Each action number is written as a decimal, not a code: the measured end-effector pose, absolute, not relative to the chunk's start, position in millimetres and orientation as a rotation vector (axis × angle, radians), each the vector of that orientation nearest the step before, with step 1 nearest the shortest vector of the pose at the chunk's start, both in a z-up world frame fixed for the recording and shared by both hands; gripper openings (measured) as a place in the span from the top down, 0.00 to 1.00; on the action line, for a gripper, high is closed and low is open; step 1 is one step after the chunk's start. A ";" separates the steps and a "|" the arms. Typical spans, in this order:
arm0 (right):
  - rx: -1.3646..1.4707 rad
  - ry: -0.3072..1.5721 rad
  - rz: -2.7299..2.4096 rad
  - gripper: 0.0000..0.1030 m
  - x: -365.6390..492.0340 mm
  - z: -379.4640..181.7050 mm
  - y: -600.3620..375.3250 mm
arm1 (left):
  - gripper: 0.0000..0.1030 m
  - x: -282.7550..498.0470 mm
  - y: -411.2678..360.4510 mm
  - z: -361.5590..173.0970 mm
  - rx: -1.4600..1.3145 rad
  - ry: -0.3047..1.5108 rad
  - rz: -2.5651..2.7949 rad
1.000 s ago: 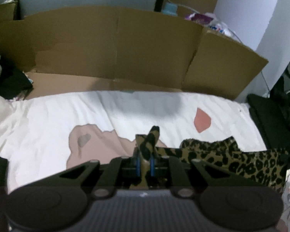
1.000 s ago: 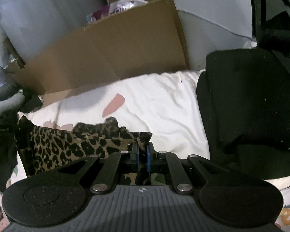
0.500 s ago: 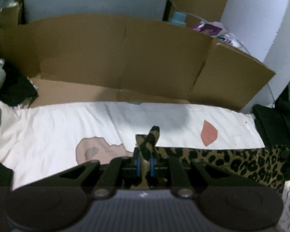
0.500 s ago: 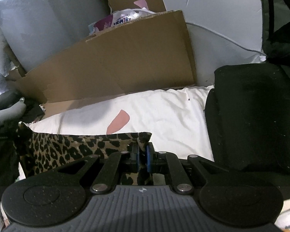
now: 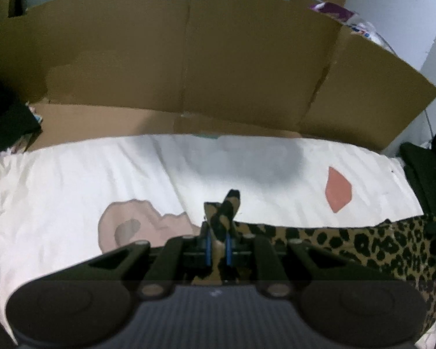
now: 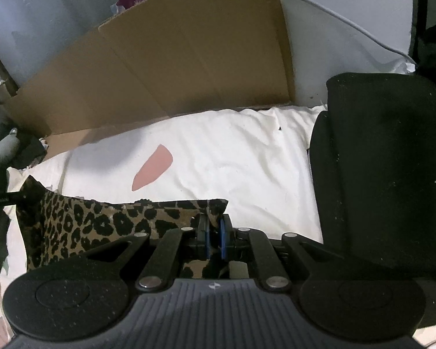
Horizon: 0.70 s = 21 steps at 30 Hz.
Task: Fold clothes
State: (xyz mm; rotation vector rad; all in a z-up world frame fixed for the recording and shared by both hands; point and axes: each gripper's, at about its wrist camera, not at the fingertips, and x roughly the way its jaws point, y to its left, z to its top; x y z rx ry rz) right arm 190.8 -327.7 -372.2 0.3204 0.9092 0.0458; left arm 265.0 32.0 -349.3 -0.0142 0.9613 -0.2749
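Left gripper (image 5: pixel 217 245) pinched on one corner of the leopard-print garment (image 5: pixel 363 250), right gripper (image 6: pixel 214 240) clamped on the other corner, top edge stretched taut between them just above the white bedsheet (image 6: pixel 232 157). Mid-fold, probably carrying this edge over. Next: lower both corners evenly onto the sheet, short of the cardboard (image 5: pixel 189 58) beyond, then release.

A garment (image 5: pixel 363 241) lies stretched across the near part of the bed (image 5: pixel 72 180), between the two tools. Cardboard (image 5: pixel 189 58) stands behind the bed; a dark pile (image 6: pixel 386 160) sits at its right end.
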 end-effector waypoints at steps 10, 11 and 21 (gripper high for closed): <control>0.325 0.959 0.040 0.95 211.4 -391.3 -327.0 | 0.87 278.4 25.8 -377.7 -0.002 1.031 -0.234; 0.335 0.962 0.044 0.94 213.2 -394.0 -327.7 | 0.85 278.7 26.1 -380.5 -0.006 1.045 -0.225; 0.366 0.885 0.041 0.71 190.2 -378.2 -324.5 | 0.55 256.9 33.1 -349.1 -0.073 0.993 -0.204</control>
